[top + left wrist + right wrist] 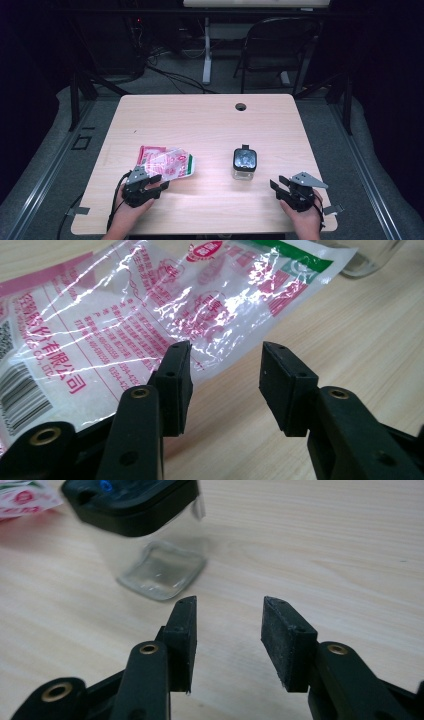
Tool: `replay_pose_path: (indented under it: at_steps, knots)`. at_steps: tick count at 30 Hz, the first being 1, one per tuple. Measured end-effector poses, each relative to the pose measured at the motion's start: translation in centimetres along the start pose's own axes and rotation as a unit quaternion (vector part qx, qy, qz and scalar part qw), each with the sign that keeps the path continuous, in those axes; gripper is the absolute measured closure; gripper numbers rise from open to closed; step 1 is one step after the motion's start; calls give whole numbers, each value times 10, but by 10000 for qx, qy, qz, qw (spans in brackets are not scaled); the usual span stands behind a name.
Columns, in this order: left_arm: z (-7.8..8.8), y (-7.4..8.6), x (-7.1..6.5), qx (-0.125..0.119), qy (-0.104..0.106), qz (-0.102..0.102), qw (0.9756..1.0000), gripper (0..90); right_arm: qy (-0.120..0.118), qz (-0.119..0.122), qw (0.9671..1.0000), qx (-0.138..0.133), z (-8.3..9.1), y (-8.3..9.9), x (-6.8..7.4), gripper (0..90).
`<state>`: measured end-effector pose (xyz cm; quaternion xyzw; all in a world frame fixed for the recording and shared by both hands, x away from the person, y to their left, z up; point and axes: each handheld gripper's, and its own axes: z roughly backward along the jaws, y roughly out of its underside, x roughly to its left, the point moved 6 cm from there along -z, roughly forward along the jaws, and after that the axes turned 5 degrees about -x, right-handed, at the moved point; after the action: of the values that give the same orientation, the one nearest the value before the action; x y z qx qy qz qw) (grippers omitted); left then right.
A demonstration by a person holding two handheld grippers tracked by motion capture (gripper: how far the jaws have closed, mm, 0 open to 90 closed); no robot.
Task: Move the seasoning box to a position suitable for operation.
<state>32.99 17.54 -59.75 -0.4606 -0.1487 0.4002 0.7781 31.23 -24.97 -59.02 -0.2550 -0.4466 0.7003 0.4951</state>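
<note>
Black fingers [175, 385] of both grippers apart, empty, near plastic bag [150, 310].

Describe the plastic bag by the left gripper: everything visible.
The plastic bag is a clear, crinkled, glossy packet with pink-red print, a barcode at one end and a green band at the other. It lies flat on the table, left of the jar. The left gripper is open at its near edge, gripping nothing.
</note>
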Motion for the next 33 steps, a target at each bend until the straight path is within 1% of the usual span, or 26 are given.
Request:
replay_pose_path:
  at_steps: [2,4,6,7,8,9,10,11,13,14,15,16,17,18,19,20,21,22,23,24,25,26,27,29,30,33]
  knots:
    - [0,0,0,1,5,6,10000,573,48,-209,9998,-23,1,-5,-6,595]
    - [-1,-2,-1,-31,23,120,9999,575,37,-214,9998,-37,1,-6,-6,605]
    - [-2,-7,-4,-75,22,248,9997,582,-117,-96,9999,28,-3,-4,0,616]
    - [-2,-7,-4,-75,22,248,9997,586,-117,-96,9999,28,-3,-4,0,616]
    - [-3,-10,-8,-50,64,219,9997,591,-143,13,9998,108,-3,-5,4,634]
    - [-3,-10,-8,-50,64,219,9997,593,-143,13,9998,108,-3,-5,4,634]
    - [-3,-13,-14,-22,76,154,9998,602,-167,25,9999,30,-1,-12,9,654]
    - [-3,-13,-14,-22,76,154,9998,612,-167,25,9999,30,-1,-12,9,654]
    - [-3,-20,-22,-49,114,79,9999,622,-220,50,9997,25,1,-18,15,698]
    - [-5,-28,-30,-89,131,74,9998,648,-365,24,9993,106,0,-23,23,726]
    - [-5,-28,-30,-89,131,74,9998,665,-365,24,9993,106,0,-23,23,726]
    - [-8,-37,-38,-145,174,111,9997,676,-395,211,9988,212,-3,-27,29,754]
    - [-8,-37,-38,-145,174,111,9997,689,-395,211,9988,212,-3,-27,29,754]
    - [-11,-44,-45,-197,259,74,9994,689,-369,292,9988,161,-6,-29,30,762]
    - [-15,-50,-51,-224,316,-2,9993,694,-351,438,9982,210,-7,-32,31,767]
    - [-19,-55,-56,-225,368,-45,9991,695,-343,458,9982,179,-11,-35,30,780]
    - [-22,-58,-59,-197,398,-124,9989,698,-319,427,9984,210,-13,-36,28,796]
    - [-27,-62,-63,-210,408,-181,9988,698,-312,274,9989,232,-18,-38,24,823]
    - [-32,-65,-66,-191,363,-224,9989,698,-312,274,9989,232,-18,-38,24,823]
    - [-43,-70,-71,-176,341,-278,9989,698,-286,130,9992,226,-25,-40,18,848]
    - [-43,-70,-71,-176,341,-278,9989,700,-286,130,9992,226,-25,-40,18,848]
    - [-57,-75,-77,-125,436,-261,9986,724,-245,56,9994,235,-30,-42,13,869]
    - [-57,-75,-77,-125,436,-261,9986,743,-245,56,9994,235,-30,-42,13,869]
    - [-74,-80,-84,-64,631,-163,9979,758,-196,19,9995,264,-34,-44,8,874]
    - [-81,-82,-87,-28,692,-108,9975,793,-157,-102,9995,262,-40,-45,5,884]
    - [-100,-88,-96,3,752,52,9972,838,-141,-114,9994,278,-45,-48,3,895]
